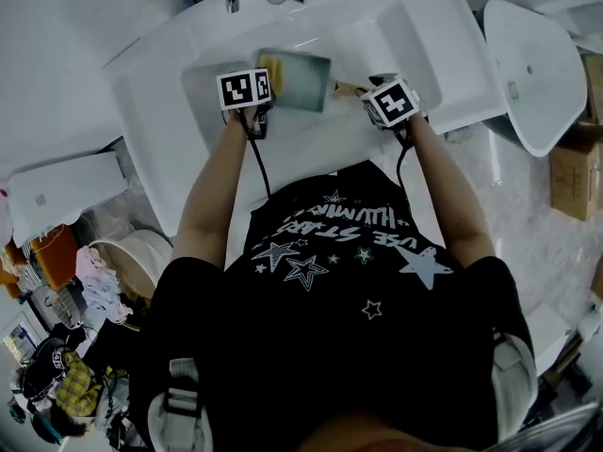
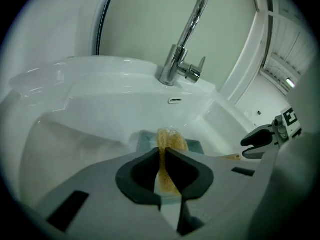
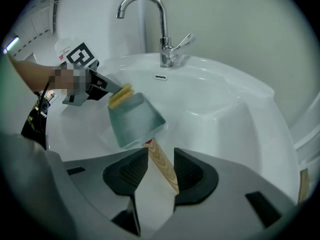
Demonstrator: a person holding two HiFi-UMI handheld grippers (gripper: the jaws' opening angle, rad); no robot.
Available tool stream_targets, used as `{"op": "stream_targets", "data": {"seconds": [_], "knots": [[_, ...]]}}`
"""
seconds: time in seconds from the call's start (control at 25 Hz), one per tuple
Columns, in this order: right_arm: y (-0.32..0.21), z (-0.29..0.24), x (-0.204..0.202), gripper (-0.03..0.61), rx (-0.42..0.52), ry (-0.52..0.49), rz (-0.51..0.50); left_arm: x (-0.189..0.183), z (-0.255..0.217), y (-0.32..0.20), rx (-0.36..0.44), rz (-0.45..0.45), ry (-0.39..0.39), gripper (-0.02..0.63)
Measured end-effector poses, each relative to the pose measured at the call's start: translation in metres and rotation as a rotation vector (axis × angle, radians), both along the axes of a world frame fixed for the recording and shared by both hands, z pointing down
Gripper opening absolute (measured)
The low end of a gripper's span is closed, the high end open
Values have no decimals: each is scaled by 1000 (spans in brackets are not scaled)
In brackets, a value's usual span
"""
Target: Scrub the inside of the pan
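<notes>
Square grey-green pan (image 3: 134, 123) sits tilted just ahead of the right gripper (image 3: 160, 153). Its light wooden handle (image 3: 165, 171) runs slantwise back between that gripper's jaws and touches the pads. Yellow sponge (image 2: 171, 140) is pinched thin between the left gripper (image 2: 164, 153) jaws. Its far end sticks out past the fingertips, against the pan's far edge.

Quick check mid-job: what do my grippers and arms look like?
Left gripper and right gripper: grey bodies, dark pads, each carrying a white cube with black square markers. A black cable trails from each. Short black sleeves.
</notes>
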State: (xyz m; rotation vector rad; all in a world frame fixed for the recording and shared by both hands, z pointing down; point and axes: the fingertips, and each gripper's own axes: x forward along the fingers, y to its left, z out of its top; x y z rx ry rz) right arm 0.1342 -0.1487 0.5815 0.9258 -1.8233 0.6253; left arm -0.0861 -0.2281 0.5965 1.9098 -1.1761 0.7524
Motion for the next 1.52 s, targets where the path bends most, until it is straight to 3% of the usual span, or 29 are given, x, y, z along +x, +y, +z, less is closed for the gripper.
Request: {"op": "stream_targets", "data": {"seconds": [0.24, 0.56, 0.88, 1.12, 1.52], "knots": [[5, -26, -8, 129, 141, -66, 168, -5, -7, 16, 12, 55, 90, 43], [27, -53, -7, 18, 270, -107, 359, 0, -35, 36, 45, 117, 219, 43], [30, -63, -15, 6, 327, -195, 407, 11, -53, 45, 80, 143, 260, 43], [48, -70, -17, 6, 342, -158, 328, 21, -61, 64, 89, 140, 273, 43], [76, -81, -13, 6, 357, -225, 329, 25, -85, 97, 125, 100, 279, 43]]}}
